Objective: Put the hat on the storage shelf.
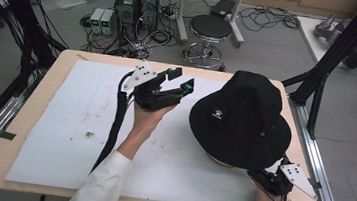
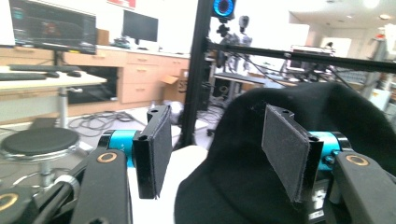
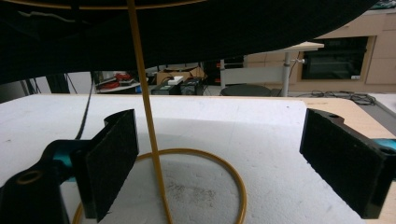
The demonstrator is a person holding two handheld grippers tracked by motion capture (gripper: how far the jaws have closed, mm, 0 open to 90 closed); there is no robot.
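One black bucket hat sits raised on a yellow wire stand at the right half of the surface, over the white foam sheet that covers most of it. The hat is the nearest thing to a container here, and its hollow crown holds nothing that can be seen apart from the stand's upright rod, which rises from a round wire ring lying flat on the foam. From above the stand is almost wholly hidden; just a pale sliver shows under the near brim. There are two grippers. The left gripper is held up in a hand left of the hat, near its brim but apart from it, with its fingers spread wide and nothing between them; in the left gripper view the hat's crown shows behind the farther finger. The right gripper sits at the near right corner of the surface, its front tucked under the hat's brim and hidden from above. In the right gripper view its fingers stand wide apart on either side of the wire ring and rod, touching neither, with the brim's dark underside cutting off the top of the picture. A few dark smudges mark the foam. One round stool stands on the floor beyond the surface.
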